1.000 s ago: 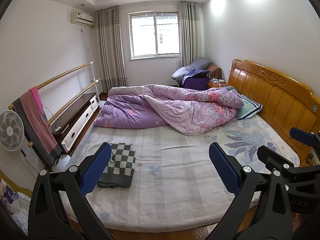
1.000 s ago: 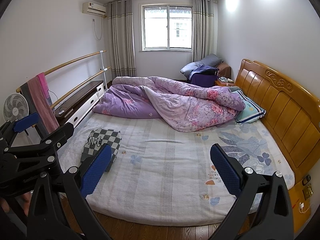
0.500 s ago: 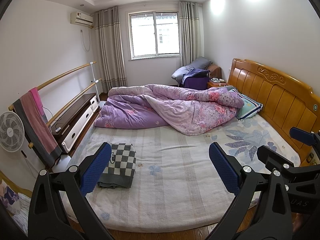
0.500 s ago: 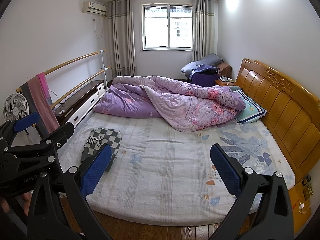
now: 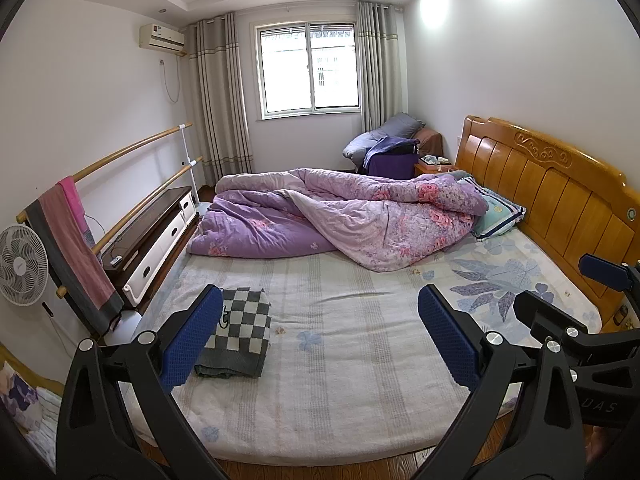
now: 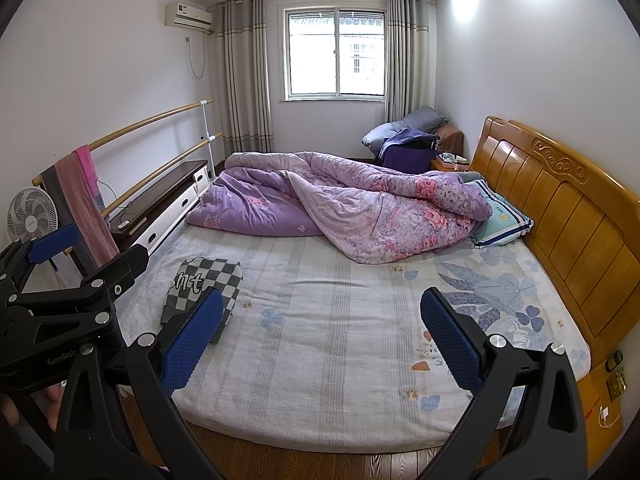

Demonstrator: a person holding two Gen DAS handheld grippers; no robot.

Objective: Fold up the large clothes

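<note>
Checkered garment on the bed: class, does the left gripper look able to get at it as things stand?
Probably yes. The checkered garment lies folded on the sheet near the bed's front edge, just ahead of the open left gripper. Nothing lies on it or between them; the purple quilt is heaped well behind.

glossy wooden headboard (image 5: 560, 196), knit garment (image 5: 240, 332)

The left tool's blue pad (image 5: 192, 336) hides part of the checkered garment (image 5: 240, 332).
</note>
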